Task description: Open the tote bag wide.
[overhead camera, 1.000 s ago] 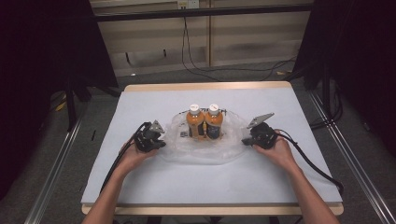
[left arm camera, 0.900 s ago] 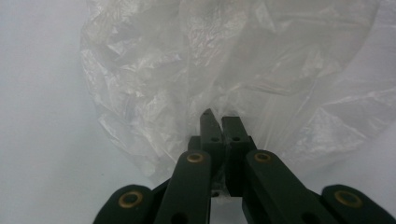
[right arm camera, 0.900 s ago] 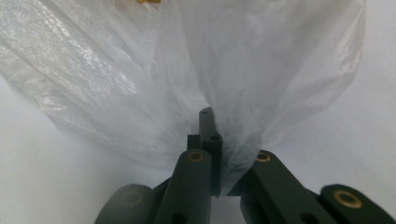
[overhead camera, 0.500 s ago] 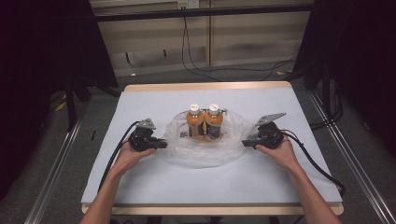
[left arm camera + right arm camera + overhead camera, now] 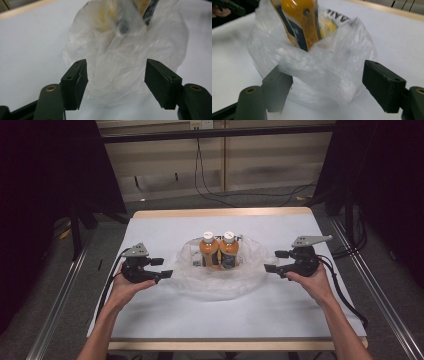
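Two orange bottles [image 5: 219,251] with white caps stand upright side by side in a clear plastic bag [image 5: 220,280] at the middle of the white table [image 5: 160,227]. The bag's rim lies slumped around them. My left gripper [image 5: 163,268] hovers just off the bag's left rim, and my right gripper [image 5: 275,261] just off its right rim. Both pairs of jaws have just been opening and press on nothing. In the left gripper view the open left gripper [image 5: 116,63] faces the crumpled bag [image 5: 125,50]. In the right gripper view the open right gripper [image 5: 324,67] faces the bag [image 5: 317,72] and an orange bottle [image 5: 299,17].
A wooden edge [image 5: 220,213] runs along the table's far side. Cables [image 5: 345,295] trail from both grippers over the table. Metal rails [image 5: 60,305] run along the floor on both sides, and dark curtains hang left and right.
Both grippers have opened, let go of the bag's rim and moved outward and up, away from the bag. The bag has settled lower around the bottles.
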A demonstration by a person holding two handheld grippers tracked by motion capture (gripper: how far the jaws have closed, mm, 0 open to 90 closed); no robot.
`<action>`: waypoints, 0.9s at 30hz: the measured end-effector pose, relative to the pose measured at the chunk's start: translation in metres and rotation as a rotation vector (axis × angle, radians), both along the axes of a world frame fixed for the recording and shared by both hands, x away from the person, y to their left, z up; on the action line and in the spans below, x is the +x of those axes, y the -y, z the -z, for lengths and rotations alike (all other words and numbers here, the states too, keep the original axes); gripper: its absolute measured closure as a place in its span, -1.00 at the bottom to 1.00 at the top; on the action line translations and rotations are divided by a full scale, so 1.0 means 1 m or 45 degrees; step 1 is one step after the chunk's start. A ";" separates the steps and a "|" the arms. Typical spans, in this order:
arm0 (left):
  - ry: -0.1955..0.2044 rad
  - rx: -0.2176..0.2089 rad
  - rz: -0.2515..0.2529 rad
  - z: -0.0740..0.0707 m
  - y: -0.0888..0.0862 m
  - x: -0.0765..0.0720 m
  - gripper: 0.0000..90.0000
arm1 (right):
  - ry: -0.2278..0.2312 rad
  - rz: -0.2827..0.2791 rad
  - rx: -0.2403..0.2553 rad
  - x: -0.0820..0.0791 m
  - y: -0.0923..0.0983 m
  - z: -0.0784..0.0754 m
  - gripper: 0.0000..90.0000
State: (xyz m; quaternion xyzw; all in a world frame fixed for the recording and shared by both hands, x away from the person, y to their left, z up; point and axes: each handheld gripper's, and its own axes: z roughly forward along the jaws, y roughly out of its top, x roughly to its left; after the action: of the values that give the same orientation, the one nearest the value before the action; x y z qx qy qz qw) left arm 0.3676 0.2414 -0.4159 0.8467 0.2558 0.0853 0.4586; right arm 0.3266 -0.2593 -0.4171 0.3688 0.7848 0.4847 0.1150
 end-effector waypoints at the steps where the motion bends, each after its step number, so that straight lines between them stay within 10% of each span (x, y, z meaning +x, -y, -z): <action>1: 0.012 -0.022 0.005 -0.004 0.002 -0.003 -0.21 | 0.010 0.005 0.008 -0.001 0.002 -0.004 -0.48; 11: 0.079 0.021 0.198 -0.028 0.054 -0.009 0.43 | 0.097 -0.096 -0.005 -0.002 -0.017 -0.045 0.00; 27: -0.036 0.323 0.199 0.004 0.105 0.039 0.90 | -0.111 -0.326 -0.443 0.051 -0.086 -0.012 0.96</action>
State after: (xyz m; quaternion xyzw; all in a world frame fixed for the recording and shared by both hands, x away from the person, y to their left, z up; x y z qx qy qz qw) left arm 0.4066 0.1360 -0.4199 0.9163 0.1828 0.0691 0.3494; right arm 0.3776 -0.1730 -0.4047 0.2615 0.9013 0.3360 0.0804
